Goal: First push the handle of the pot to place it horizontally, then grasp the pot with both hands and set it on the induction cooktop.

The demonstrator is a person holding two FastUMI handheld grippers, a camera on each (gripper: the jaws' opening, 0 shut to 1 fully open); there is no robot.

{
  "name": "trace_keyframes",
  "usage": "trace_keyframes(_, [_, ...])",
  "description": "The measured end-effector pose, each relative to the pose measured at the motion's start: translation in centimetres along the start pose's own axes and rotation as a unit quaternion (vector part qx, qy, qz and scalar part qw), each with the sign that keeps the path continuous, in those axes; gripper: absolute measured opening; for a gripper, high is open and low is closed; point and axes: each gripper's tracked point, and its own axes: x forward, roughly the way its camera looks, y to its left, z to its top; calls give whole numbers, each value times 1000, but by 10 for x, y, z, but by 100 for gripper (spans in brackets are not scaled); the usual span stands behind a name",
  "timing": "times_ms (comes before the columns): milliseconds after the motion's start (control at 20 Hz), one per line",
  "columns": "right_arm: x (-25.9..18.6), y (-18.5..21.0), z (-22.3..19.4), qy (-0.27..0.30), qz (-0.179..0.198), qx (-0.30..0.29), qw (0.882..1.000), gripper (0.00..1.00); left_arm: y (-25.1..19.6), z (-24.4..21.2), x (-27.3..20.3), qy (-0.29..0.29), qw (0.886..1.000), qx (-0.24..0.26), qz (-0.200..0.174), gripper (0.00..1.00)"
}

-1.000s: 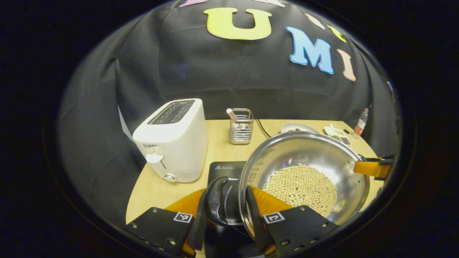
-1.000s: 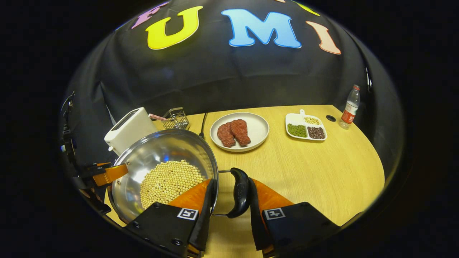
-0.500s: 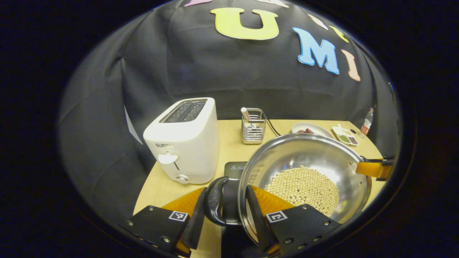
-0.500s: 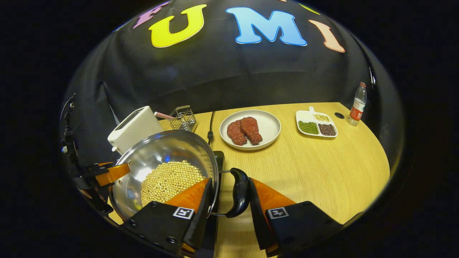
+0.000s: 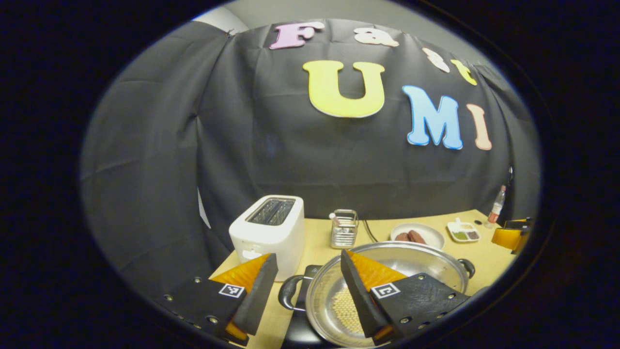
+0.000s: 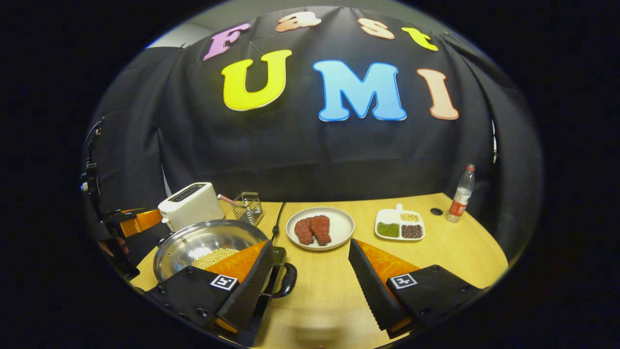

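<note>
Black cloth wall [image 6: 310, 155], wooden table [image 6: 436, 252]

Pot [image 6: 203, 242] on cooktop [image 5: 302, 329]; toaster [image 6: 191, 203] behind; plate [image 6: 339, 223] right.

The pale wood bench [image 6: 436, 252] carries a white toaster [image 6: 191, 204], a wire caddy [image 6: 248, 207], a plate of meat [image 6: 319, 228], a divided dish [image 6: 399, 226] and a bottle [image 6: 461, 194]. The black cooktop [image 5: 302, 325] lies near its front, with the steel pot [image 6: 206, 242] set on it.

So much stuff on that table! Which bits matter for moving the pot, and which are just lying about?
Belongs to the job:
pot holding pale beans
induction cooktop beneath it
left claw, open
right claw, open

Just lying about:
toaster
wire basket
plate of meat
divided dish
bottle
</note>
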Motion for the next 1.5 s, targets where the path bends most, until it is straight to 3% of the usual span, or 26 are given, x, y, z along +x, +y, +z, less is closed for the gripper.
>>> trace_keyframes(450, [-106, -98, 44, -98, -20, -32, 994, 98, -103, 65, -111, -80, 996, -23, -10, 76])
trace_keyframes(850, [-207, -182, 55, -148, -34, -26, 988, 98, -188, 75, -224, -114, 993, -30, -16, 77])
trace_keyframes(950, [-227, -192, 54, -153, -31, -26, 987, 92, -199, 78, -251, -126, 992, -17, -11, 76])
trace_keyframes(1150, [-259, -207, 54, -161, -34, -24, 986, 98, -217, 82, -297, -144, 989, 0, -20, 77])
trace_keyframes(1200, [-266, -209, 55, -164, -36, -24, 986, 92, -218, 81, -308, -146, 989, 3, -21, 79])
trace_keyframes(1250, [-274, -211, 56, -168, -39, -26, 985, 92, -217, 83, -315, -151, 988, 5, -22, 76])
trace_keyframes(1300, [-280, -213, 59, -171, -43, -27, 984, 92, -217, 84, -321, -156, 988, 7, -21, 79])
trace_keyframes(1350, [-285, -215, 58, -170, -49, -28, 984, 98, -215, 83, -328, -156, 988, 10, -18, 79])
trace_keyframes(1500, [-299, -207, 62, -180, -49, -28, 982, 98, -204, 78, -346, -158, 987, 23, -11, 79])
